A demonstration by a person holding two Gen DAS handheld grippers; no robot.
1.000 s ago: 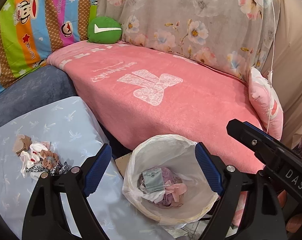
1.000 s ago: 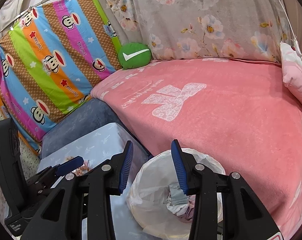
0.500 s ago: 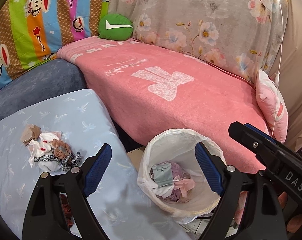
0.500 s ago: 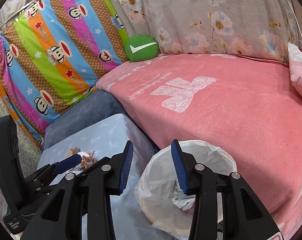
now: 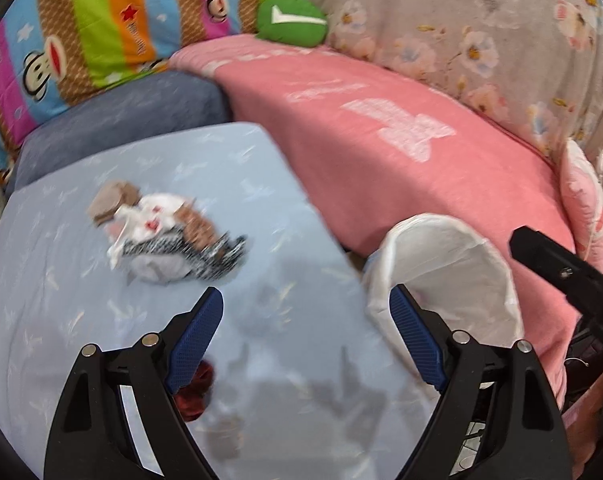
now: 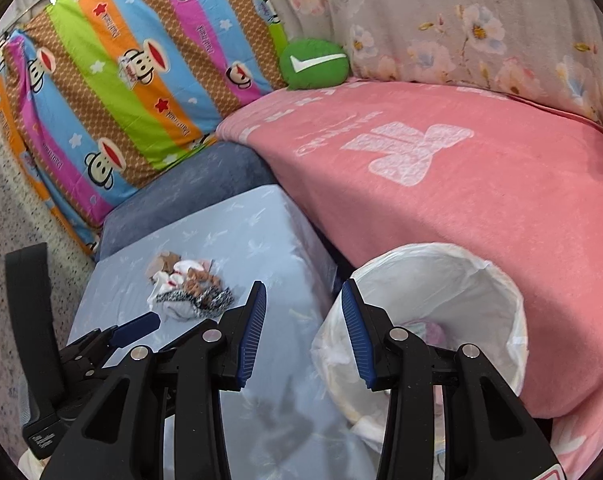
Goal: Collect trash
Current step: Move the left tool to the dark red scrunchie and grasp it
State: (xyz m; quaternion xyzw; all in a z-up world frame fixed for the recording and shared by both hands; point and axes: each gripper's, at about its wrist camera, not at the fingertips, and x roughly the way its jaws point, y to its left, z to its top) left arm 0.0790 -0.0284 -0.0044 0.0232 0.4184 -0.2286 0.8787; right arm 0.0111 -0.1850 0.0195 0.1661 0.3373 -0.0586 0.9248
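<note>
Our left gripper (image 5: pixel 305 344) was spread wide and our right gripper (image 6: pixel 303 334) half open, both empty. The white-lined round bin (image 6: pixel 497 280) at the light-blue cloth surface's (image 5: pixel 61 300) right edge held crumpled scraps (image 6: pixel 431 330), while a pile of crumpled paper and fabric trash (image 5: pixel 169 236) lay toward its far left corner.

Left gripper (image 5: pixel 306 320): jaws wide, nothing between.
Scraps (image 5: pixel 169 236): blurred heap, perhaps cloth, on blue sheet (image 5: pixel 61 300).
Bin (image 5: pixel 453 280): white-lined, right of sheet, against pink blanket (image 5: pixel 401 128).
Red item (image 5: pixel 195 394): beside left finger.
</note>
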